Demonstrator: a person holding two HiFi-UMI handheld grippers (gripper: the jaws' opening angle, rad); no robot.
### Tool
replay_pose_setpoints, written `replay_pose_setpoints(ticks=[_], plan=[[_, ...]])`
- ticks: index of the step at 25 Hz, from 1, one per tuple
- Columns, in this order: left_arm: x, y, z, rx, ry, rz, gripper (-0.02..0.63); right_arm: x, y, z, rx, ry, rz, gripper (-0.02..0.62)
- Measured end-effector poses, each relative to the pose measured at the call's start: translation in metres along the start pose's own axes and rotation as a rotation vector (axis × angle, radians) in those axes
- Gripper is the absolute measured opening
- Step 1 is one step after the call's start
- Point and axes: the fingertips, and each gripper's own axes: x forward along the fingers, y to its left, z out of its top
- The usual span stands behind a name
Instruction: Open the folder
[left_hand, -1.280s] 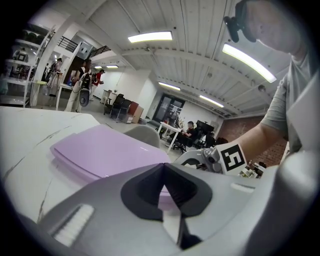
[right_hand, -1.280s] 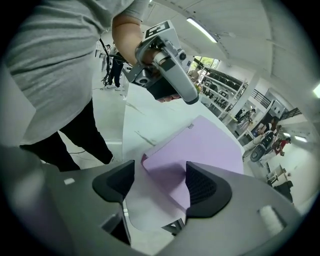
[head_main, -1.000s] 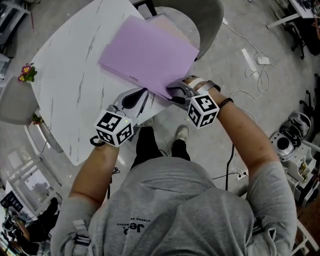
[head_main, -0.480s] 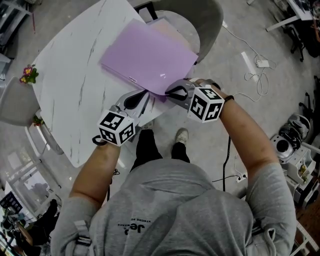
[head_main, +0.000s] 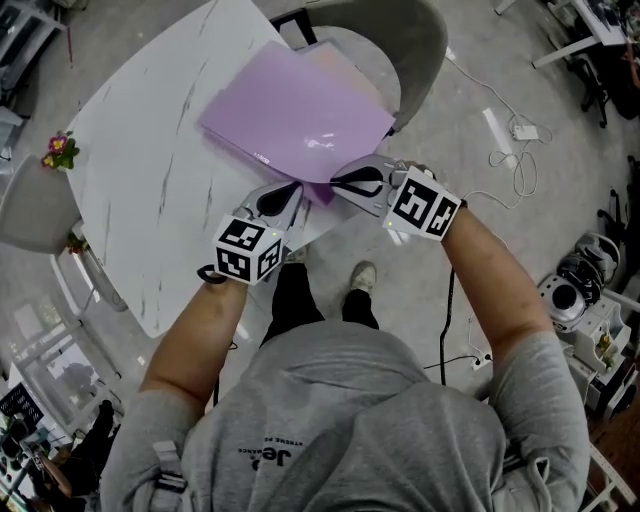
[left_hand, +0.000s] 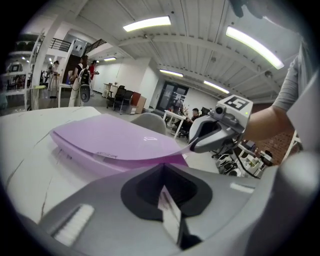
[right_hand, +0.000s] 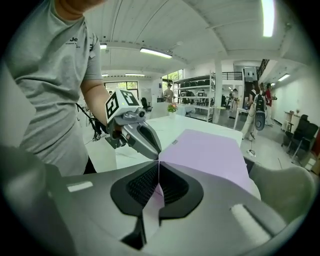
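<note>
A lilac folder (head_main: 295, 105) lies on the white marble table (head_main: 140, 170), its near corner pointing at me. My right gripper (head_main: 335, 182) is shut on the corner of the top cover, which bends upward (right_hand: 210, 150); its jaws have just been closing on that cover. My left gripper (head_main: 298, 190) sits just left of it at the same corner, jaws together with a thin pale sheet of the folder's lower part in the slit (left_hand: 169, 215). In the left gripper view the cover (left_hand: 115, 140) arches up to the right gripper (left_hand: 215, 132).
A grey chair (head_main: 410, 40) stands behind the table's far right edge. A small pot of flowers (head_main: 55, 148) sits at the table's left edge. Cables and a power strip (head_main: 510, 130) lie on the floor to the right. People stand far off in the room.
The right gripper has closed on the cover's corner, rolled and risen, so the corner lifts off the lower part. The left gripper has edged down and closer to the folder's corner.
</note>
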Motion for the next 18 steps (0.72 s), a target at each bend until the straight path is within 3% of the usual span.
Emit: replay_pose_setpoints(ticks=[6,11,18], plan=[[0.015,0.005,-0.020,0.017,0.122,0.042,0.049,0.000,0.000,0.001,0.005,-0.007,0.011,0.006],[0.023,0.010,-0.023,0.024,0.180,0.067,0.049,-0.012,-0.016,0.026,0.110,-0.140,-0.012,0.006],[0.024,0.012,-0.023,0.017,0.214,0.065,0.049,-0.068,-0.057,0.062,0.341,-0.389,-0.098,0.008]])
